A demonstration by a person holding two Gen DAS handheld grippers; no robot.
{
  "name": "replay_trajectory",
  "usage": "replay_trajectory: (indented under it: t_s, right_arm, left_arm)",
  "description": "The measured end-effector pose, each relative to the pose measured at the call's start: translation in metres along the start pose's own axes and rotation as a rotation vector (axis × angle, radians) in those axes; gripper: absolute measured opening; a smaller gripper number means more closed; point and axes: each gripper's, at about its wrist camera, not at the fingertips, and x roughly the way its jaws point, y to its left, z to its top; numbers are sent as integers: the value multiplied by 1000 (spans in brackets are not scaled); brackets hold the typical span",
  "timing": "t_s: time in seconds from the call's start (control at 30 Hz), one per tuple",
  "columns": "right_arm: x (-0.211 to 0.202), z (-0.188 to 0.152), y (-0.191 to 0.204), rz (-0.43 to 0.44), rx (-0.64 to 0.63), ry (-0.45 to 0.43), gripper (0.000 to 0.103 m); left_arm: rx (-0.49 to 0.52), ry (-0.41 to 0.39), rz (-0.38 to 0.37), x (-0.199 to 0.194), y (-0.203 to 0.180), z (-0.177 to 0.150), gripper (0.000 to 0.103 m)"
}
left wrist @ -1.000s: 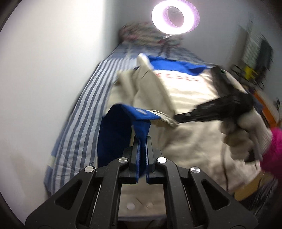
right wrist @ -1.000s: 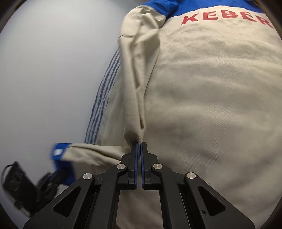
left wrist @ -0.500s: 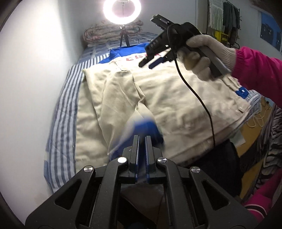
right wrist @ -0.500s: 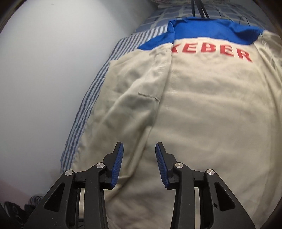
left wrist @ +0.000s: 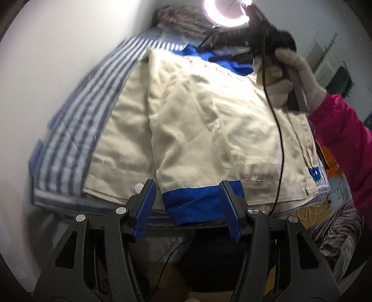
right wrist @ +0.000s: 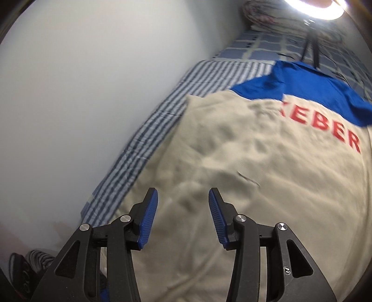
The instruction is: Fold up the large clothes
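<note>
A large beige jacket (left wrist: pixel 209 130) with a blue collar and red lettering lies spread on the bed; it also shows in the right wrist view (right wrist: pixel 255 185). Its left sleeve is folded over the body, and the sleeve's blue cuff (left wrist: pixel 197 204) hangs at the near bed edge. My left gripper (left wrist: pixel 189 202) is open, its jaws on either side of the cuff without gripping it. My right gripper (right wrist: pixel 182 216) is open and empty above the jacket's left side; it shows in the left wrist view (left wrist: pixel 223 44) held high over the collar.
The bed has a blue-and-white striped sheet (left wrist: pixel 76 130) against a white wall (right wrist: pixel 69 93) on the left. A ring light (left wrist: pixel 226 11) on a tripod and a folded quilt (right wrist: pixel 262 11) stand at the bed's far end. Clutter lies on the floor at right (left wrist: pixel 334 209).
Both grippers let go of the sleeve and opened. The sleeve now lies folded over the jacket body with its blue cuff at the near edge. My right gripper rose and moved toward the collar.
</note>
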Motion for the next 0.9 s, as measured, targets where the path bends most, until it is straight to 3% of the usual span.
replay_trajectory:
  t_s: [0.17, 0.27, 0.37, 0.5, 0.6, 0.73, 0.8, 0.83, 0.87, 0.9]
  right_arm:
    - [34, 25, 17, -46, -20, 14, 46]
    - [53, 39, 22, -80, -23, 18, 54]
    - [75, 55, 25, -113, -32, 34, 54]
    - [99, 71, 32, -136, -45, 58, 54]
    - [118, 78, 35, -171, -51, 77, 54]
    - [140, 80, 39, -239, -81, 113, 54]
    - [151, 79, 42, -290, -114, 144, 47]
    - [157, 78, 43, -309, -131, 158, 31]
    - [163, 76, 43, -325, -142, 178, 23]
    - [166, 75, 43, -330, -144, 186, 21]
  left_arm:
    - [-98, 56, -26, 21, 14, -1, 56]
    - [-157, 91, -60, 34, 22, -3, 47]
    - [-190, 112, -83, 43, 26, -5, 45]
    - [-207, 115, -117, 47, 27, -3, 30]
    - [-207, 109, -117, 48, 27, -2, 7]
    - [-166, 66, -91, 38, 20, 1, 4]
    - [-159, 53, -81, 35, 19, 3, 4]
    - [-161, 45, -75, 33, 19, 3, 4]
    - [-158, 40, -70, 31, 20, 3, 4]
    - [-151, 31, -64, 29, 20, 3, 4]
